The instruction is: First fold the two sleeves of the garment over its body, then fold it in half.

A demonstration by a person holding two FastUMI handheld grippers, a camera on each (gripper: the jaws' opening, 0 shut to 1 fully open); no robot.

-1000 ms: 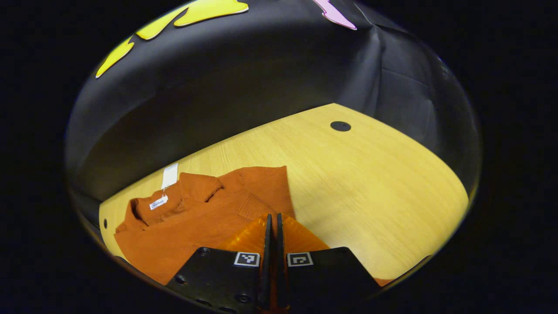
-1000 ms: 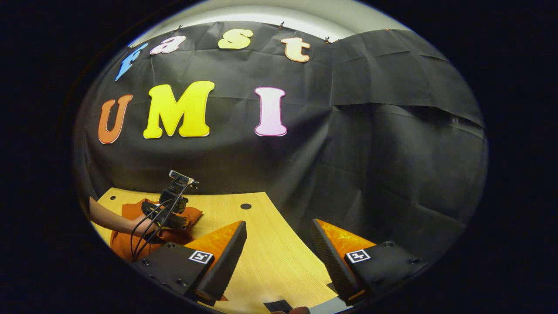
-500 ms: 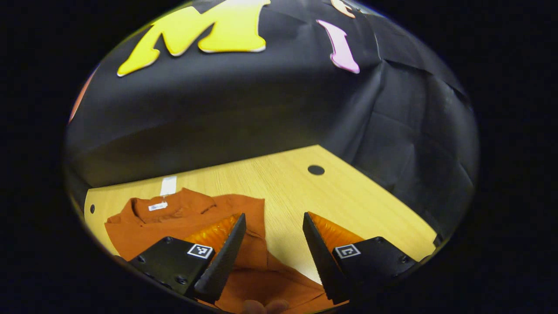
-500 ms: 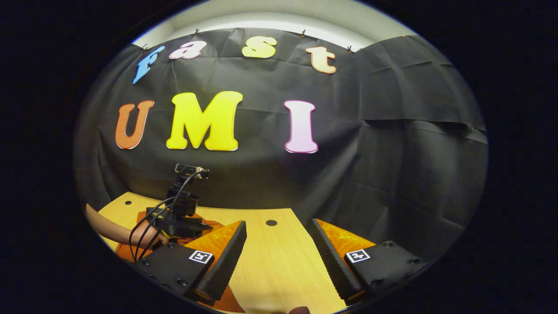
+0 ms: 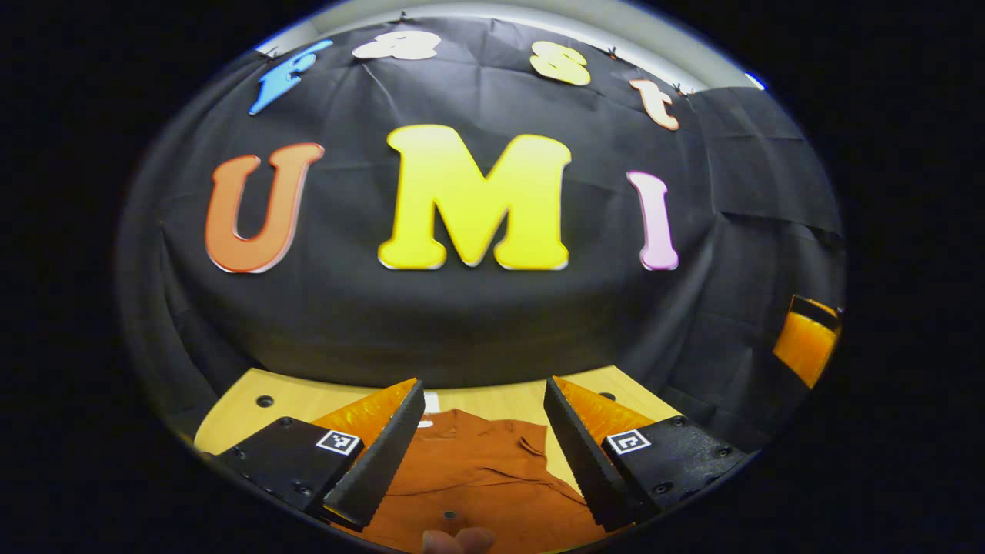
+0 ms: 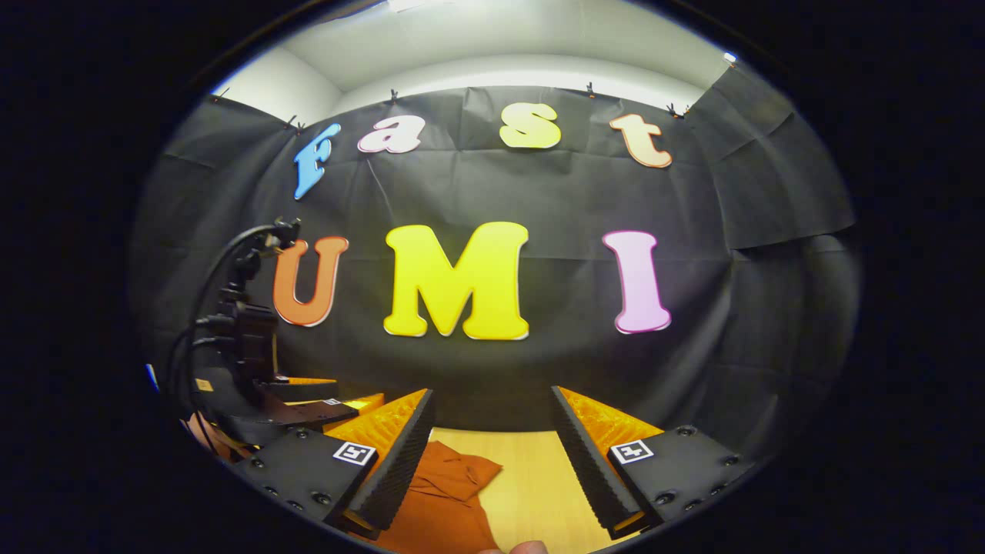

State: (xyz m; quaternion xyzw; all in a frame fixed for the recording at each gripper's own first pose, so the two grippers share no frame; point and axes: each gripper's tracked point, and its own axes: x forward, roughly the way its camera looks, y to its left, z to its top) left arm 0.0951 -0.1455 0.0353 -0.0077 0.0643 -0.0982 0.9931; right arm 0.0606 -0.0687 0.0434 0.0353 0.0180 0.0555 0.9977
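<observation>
The wooden table (image 5: 238, 396) ran across the bottom of both views, under the black cloth wall, and the rust-orange garment (image 5: 477, 469) lay flat on it, which is where you needed it for folding. In the left gripper view it sat near you, between and below that gripper's fingers, collar end toward the far side with a small white tag (image 5: 431, 402) just past the collar. In the right gripper view the garment (image 6: 442, 492) showed at the lower left, with one lump of cloth turned up at its right edge; I could not tell whether that lump was a sleeve already laid over the body.

You held the left gripper (image 5: 481, 454) above the garment with its jaws spread wide and nothing between them, so it was carrying no cloth. It was tilted up toward the wall more than down at the table, which I read as a raised, waiting pose and not a reach. The same gripper appeared at the left of the right gripper view (image 6: 304, 396), cables looping up from it.

Your right gripper (image 6: 489, 462) was likewise parted and empty, hovering over the garment's right side.

A fingertip (image 5: 458, 540) showed at the bottom edge of the left gripper view, gripping the handle.

How far the folds had gone could not be judged from these angles.
</observation>
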